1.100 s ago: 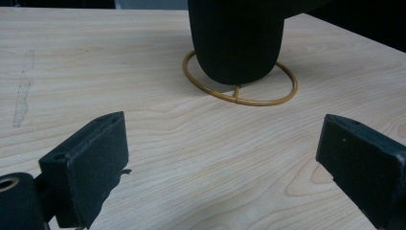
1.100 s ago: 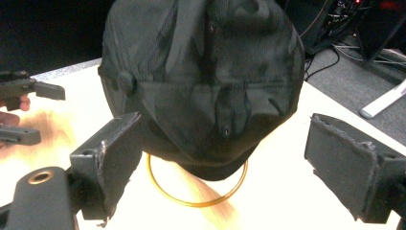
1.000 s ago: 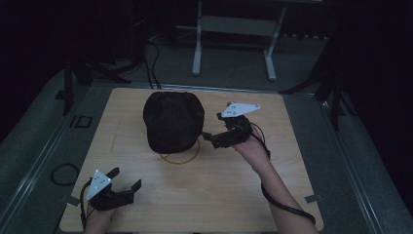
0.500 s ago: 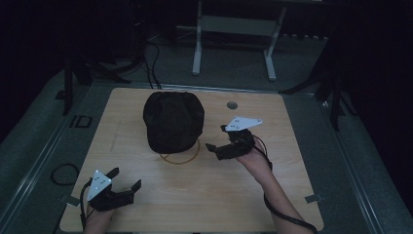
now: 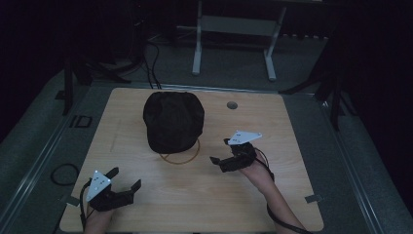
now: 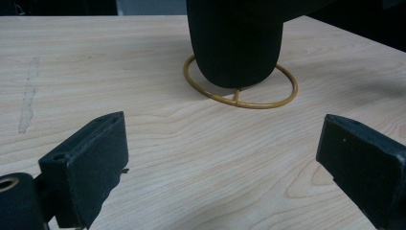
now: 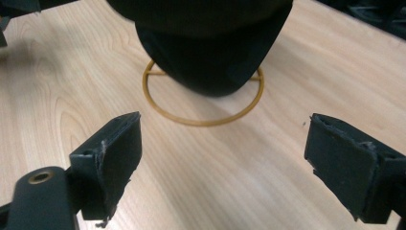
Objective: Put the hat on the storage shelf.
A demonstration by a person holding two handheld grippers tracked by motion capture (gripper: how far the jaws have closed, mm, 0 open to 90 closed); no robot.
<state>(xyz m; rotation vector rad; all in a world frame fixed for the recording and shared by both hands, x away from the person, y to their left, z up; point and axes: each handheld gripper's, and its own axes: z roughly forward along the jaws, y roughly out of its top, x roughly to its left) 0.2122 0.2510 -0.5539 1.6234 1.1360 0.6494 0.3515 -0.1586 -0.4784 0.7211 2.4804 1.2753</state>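
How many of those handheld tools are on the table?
2. The left tool sits open at the table's near left corner; the right tool is open right of the black cap.

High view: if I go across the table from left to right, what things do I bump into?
Left gripper → black cap on its gold ring stand → right gripper → small round hole in the table.
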